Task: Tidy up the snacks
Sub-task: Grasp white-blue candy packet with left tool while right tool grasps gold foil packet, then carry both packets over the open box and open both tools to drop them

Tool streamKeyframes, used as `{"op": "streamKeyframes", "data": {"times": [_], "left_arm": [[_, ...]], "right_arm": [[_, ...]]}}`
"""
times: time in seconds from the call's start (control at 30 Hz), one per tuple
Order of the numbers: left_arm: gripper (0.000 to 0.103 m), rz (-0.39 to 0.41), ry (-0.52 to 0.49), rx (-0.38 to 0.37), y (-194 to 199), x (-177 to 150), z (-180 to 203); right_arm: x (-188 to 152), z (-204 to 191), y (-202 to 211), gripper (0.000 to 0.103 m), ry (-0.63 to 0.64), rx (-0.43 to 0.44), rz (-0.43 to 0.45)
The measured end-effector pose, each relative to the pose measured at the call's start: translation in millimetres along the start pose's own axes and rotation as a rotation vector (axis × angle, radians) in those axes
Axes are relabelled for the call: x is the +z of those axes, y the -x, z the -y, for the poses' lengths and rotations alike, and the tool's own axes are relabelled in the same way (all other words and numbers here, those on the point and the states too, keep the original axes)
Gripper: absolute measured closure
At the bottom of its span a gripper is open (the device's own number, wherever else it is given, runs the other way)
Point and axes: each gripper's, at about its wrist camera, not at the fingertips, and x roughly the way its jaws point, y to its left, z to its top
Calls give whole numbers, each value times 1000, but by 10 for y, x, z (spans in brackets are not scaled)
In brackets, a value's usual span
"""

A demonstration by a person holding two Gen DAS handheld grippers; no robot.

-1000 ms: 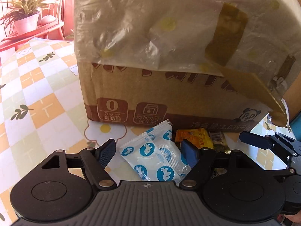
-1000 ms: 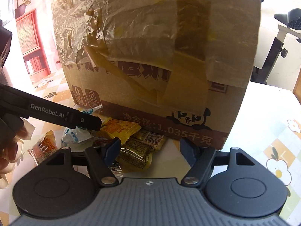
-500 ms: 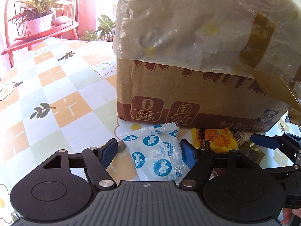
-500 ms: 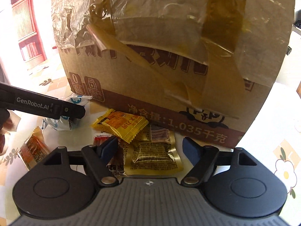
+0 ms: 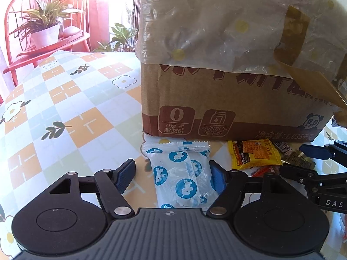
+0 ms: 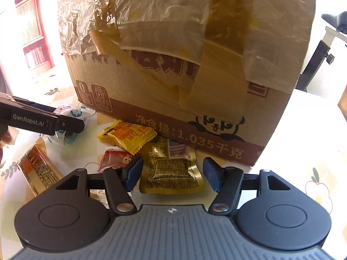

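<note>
Snacks: none boxed that I can see; all lie loose on the table (image 5: 71, 112) before the box (image 5: 216, 99).
Left claw (image 5: 171, 173): released, astride the blue-dot packet (image 5: 180, 175).
Right claw (image 6: 173, 173): closing around the gold pouch (image 6: 171, 171), no grip yet.
Obstacles: yellow packet (image 6: 128, 135) overlaps the pouch; red packet (image 6: 112, 158) just beside it.

This is a home, most likely a dining or living room. The table (image 5: 65, 112) wears a cheerful checked cloth printed with flowers and leaves. Behind it a red chair (image 5: 43, 41) holds a potted plant (image 5: 44, 25), with more greenery (image 5: 121, 36) beside it. In the right wrist view a red bookshelf (image 6: 34, 34) with books stands by the wall, and an exercise bike (image 6: 325, 49) sits off to the right.
</note>
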Motion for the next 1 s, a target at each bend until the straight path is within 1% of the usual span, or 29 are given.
{"op": "streamKeyframes", "data": {"times": [0.03,0.1,0.17,0.23,0.3,0.43,0.6,0.77,0.9,1.0], "left_arm": [[31,5,-2,6,3,-8,5],[51,23,-12,15,34,-24,5],[55,25,-1,-11,49,-21,-47],[56,24,20,-25,65,-21,-103],[56,26,35,-22,82,-36,-130],[56,36,68,0,107,-85,-182],[56,63,95,20,182,-114,-231],[56,109,126,24,312,-81,-292],[56,128,143,28,399,-84,-302],[56,138,149,29,445,-90,-310]], "right_arm": [[-13,-4,-4,40,1,-2,9],[-45,7,10,44,-5,-4,24],[-94,27,43,46,-20,4,45],[-162,34,87,49,-29,15,71],[-179,12,115,49,-25,18,76],[-181,-44,120,50,-7,1,82],[-199,-19,141,51,-18,14,99],[-199,-34,143,51,-20,14,104],[-200,-34,151,51,-18,14,102],[-174,-51,136,51,-3,7,84]]}}
